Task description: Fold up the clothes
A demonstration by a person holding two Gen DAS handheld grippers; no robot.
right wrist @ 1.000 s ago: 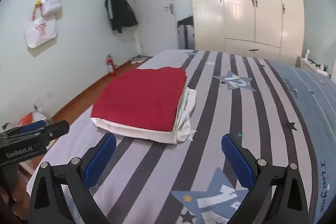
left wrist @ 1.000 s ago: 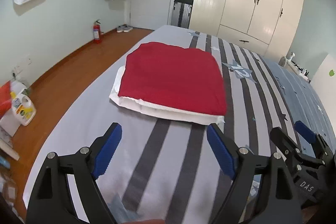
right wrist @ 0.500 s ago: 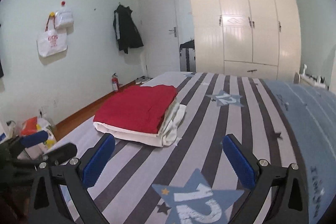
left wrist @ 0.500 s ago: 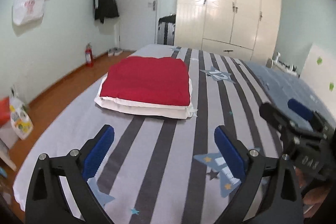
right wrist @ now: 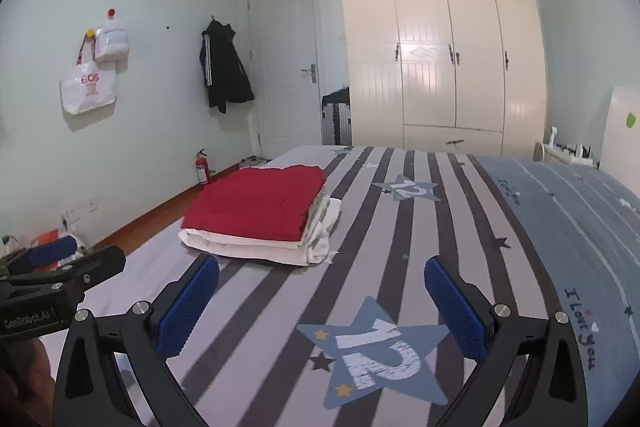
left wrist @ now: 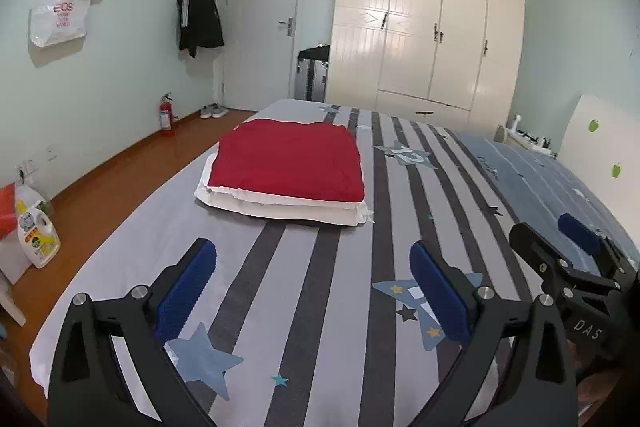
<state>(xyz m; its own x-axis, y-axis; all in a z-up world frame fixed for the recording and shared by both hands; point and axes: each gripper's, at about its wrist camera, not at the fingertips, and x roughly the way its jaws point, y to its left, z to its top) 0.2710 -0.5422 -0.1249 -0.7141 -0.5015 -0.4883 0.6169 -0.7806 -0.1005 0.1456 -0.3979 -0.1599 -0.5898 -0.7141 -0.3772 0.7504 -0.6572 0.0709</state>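
A folded red garment (left wrist: 290, 163) lies on top of folded white clothes (left wrist: 280, 207), making a neat pile on the left half of the striped bed (left wrist: 320, 307). My left gripper (left wrist: 312, 251) hovers over bare bedspread well short of the pile, open, with nothing between its blue pads. In the right wrist view the same red garment (right wrist: 256, 205) and the white layers (right wrist: 256, 247) sit ahead and to the left of my right gripper (right wrist: 320, 267), which is also open and empty. Each gripper shows at the edge of the other's view: the right gripper (left wrist: 548, 233), the left gripper (right wrist: 76, 255).
Wooden floor (left wrist: 120, 179) runs along the bed's left edge, with a detergent bottle (left wrist: 38, 235) and a fire extinguisher (left wrist: 166, 115) by the wall. A cream wardrobe (left wrist: 424, 39), a door (left wrist: 264, 15) and a suitcase (left wrist: 312, 73) stand beyond the bed's far end.
Both grippers have drawn back from the pile, which now looks smaller and farther away. Both views have tipped up to show more of the room. The left jaws have spread wider.
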